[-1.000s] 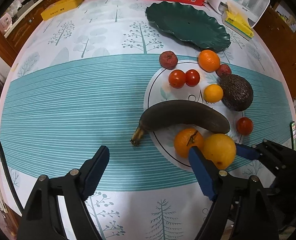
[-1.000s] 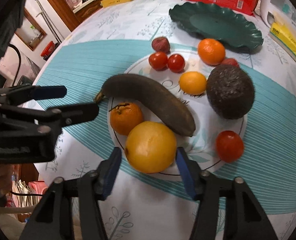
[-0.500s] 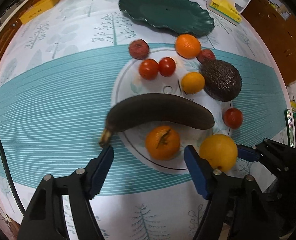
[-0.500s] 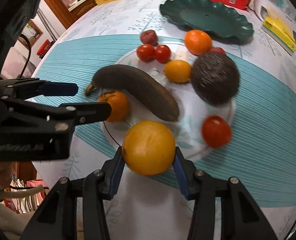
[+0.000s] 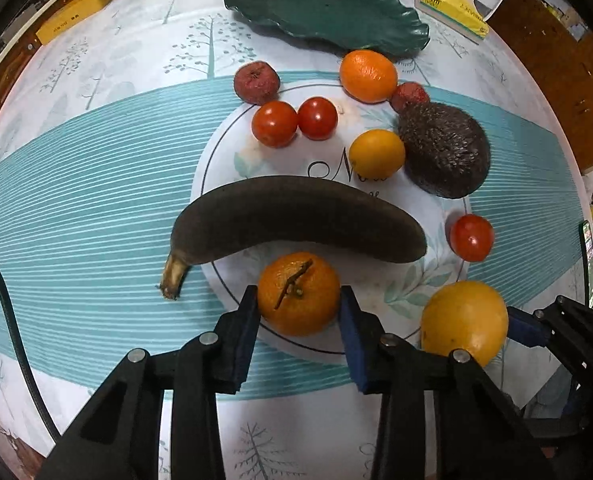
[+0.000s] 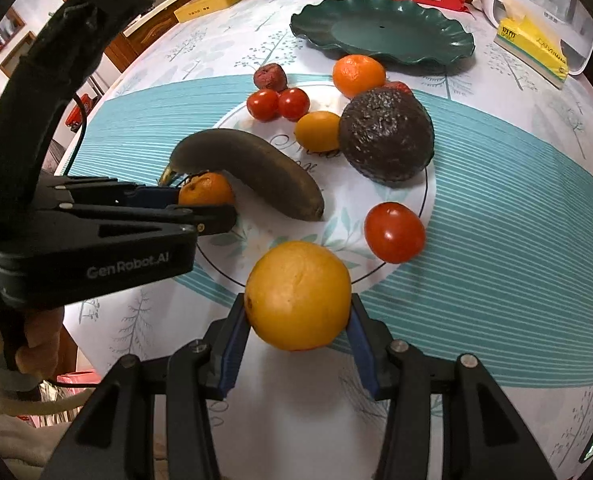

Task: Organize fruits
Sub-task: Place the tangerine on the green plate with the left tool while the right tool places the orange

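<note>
Left wrist: a dimpled round tangerine [image 5: 299,294] beside a smooth curved banana [image 5: 296,218].

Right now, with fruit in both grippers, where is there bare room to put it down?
The green wavy plate is empty. The striped teal cloth left of the black banana lies bare, as does the cloth right of the avocado. It is crowded on the white printed circle: tomatoes, oranges, avocado and banana sit close together.
</note>
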Demonstrator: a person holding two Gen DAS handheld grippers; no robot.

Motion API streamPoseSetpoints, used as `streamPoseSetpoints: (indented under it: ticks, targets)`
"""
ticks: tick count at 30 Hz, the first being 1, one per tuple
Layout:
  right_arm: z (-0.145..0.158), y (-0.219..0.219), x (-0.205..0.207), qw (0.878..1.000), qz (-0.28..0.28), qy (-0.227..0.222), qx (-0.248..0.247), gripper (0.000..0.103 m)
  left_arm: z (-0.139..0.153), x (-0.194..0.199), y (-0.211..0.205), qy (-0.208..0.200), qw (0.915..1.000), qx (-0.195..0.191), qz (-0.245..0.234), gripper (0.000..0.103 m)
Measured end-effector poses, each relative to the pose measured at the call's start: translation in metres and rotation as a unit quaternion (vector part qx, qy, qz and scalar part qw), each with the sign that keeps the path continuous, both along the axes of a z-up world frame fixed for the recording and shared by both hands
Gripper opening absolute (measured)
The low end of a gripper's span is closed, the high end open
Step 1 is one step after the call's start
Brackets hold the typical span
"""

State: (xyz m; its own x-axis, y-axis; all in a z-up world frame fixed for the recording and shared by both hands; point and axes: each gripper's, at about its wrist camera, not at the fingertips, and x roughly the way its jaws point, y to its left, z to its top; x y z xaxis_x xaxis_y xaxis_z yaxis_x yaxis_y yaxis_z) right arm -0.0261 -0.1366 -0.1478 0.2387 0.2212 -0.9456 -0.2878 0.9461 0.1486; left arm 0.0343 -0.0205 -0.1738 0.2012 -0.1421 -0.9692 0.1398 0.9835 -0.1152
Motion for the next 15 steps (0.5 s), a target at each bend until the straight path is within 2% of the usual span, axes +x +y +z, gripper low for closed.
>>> streamPoseSetpoints:
  ticks: [3,6,12,15]
  targets:
    - [0.011,0.007,-0.001,1.000,0.002,-0.011,0.003,0.047,0.018,-0.004,-0.003,-0.015,0.9999,0.003,0.001,0.037]
    - [0.030,0.006,0.000,0.999,0.004,-0.031,0.012,0.047,0.050,-0.006,-0.004,-0.036,0.9993,-0.002,0.004,0.037]
    - [0.092,-0.005,0.016,0.995,0.005,-0.092,0.037,0.047,0.142,0.011,0.009,-0.105,0.9944,0.010,0.005,0.037]
    - [0.126,-0.013,0.034,0.990,0.001,-0.135,0.031,0.047,0.183,0.031,0.006,-0.144,0.9891,0.032,0.006,0.037]
